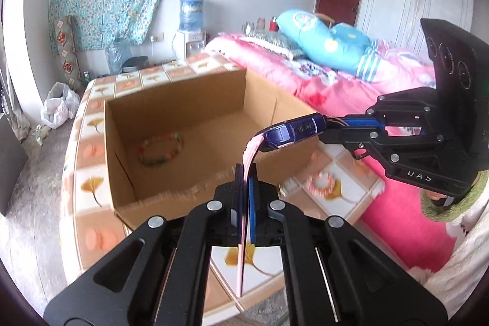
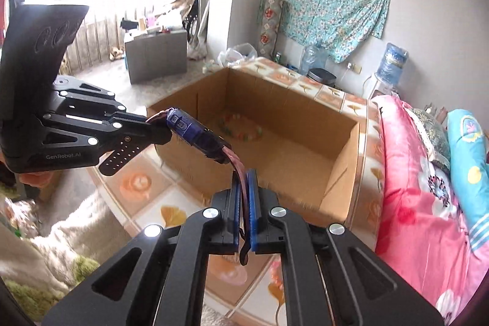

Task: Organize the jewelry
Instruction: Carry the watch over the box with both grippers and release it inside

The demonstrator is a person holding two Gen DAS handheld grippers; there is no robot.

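Left wrist, watch (image 1: 287,135) between both tongs

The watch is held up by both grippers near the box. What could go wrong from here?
1. The left gripper and right gripper each pinch only a thin strap end of the watch; pulling apart could slip one free.
2. It hangs over the cardboard box's near edge, so a drop may land outside, by the bracelet on the table.

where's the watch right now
The watch hangs in the air between both grippers, each shut on one strap end, just in front of the cardboard box near its front right corner.
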